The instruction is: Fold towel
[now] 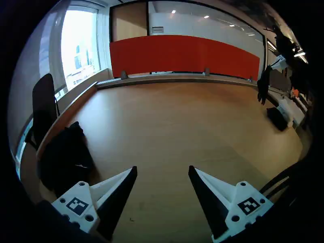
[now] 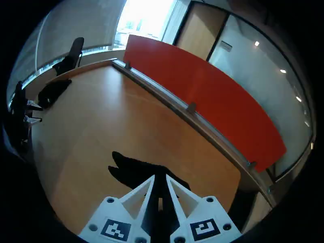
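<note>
left hand-held gripper point(image 1: 162, 168): white wedge fingers point(image 1: 109, 190), black inner faces, round screws
right hand-held gripper point(image 2: 160, 176): same, checkered square markers point(image 2: 116, 230)

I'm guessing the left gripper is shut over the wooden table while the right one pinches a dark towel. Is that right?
Not quite. In the left gripper view, the left gripper is open, its fingers spread wide apart over the wooden table. The rest holds: the right gripper view shows the right gripper pinching the dark towel.

Towel point(image 2: 129, 168) on table point(image 1: 182, 121), bag point(image 1: 65, 158) at L edge, partition point(image 1: 182, 54) along back edge, chair point(image 1: 42, 101) past L edge
</note>
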`<state>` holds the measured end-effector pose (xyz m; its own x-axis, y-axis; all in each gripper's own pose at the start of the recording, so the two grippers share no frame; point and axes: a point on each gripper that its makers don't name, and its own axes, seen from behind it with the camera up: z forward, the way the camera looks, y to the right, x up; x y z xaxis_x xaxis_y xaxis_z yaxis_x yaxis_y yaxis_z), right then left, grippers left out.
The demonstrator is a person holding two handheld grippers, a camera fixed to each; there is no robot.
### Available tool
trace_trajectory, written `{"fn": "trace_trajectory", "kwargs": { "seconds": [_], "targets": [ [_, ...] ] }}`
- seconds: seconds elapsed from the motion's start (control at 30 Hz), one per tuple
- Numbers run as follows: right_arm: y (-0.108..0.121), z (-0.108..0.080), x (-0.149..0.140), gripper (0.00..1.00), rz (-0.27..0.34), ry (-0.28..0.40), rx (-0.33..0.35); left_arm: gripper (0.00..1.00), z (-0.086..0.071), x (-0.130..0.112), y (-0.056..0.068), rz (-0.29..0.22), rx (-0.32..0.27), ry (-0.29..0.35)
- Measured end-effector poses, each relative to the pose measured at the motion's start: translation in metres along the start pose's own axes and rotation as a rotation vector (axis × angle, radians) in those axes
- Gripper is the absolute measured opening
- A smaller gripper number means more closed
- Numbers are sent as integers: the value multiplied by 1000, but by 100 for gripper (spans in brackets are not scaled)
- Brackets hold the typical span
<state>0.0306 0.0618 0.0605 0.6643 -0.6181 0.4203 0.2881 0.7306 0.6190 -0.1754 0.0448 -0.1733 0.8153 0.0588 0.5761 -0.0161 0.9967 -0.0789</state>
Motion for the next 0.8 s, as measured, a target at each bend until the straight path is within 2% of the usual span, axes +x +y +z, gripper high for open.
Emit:
{"fn": "trace_trajectory", "kwargs": {
  "seconds": [0.37,0.8],
  "targets": [
    [51,-5,-41,4,34,-70,-53,94,-4,-3,0,0,17,-11],
    [82,-4,-76,4,66,-129,-73,94,-6,-3,1,13,27,-19]
  ]
}}
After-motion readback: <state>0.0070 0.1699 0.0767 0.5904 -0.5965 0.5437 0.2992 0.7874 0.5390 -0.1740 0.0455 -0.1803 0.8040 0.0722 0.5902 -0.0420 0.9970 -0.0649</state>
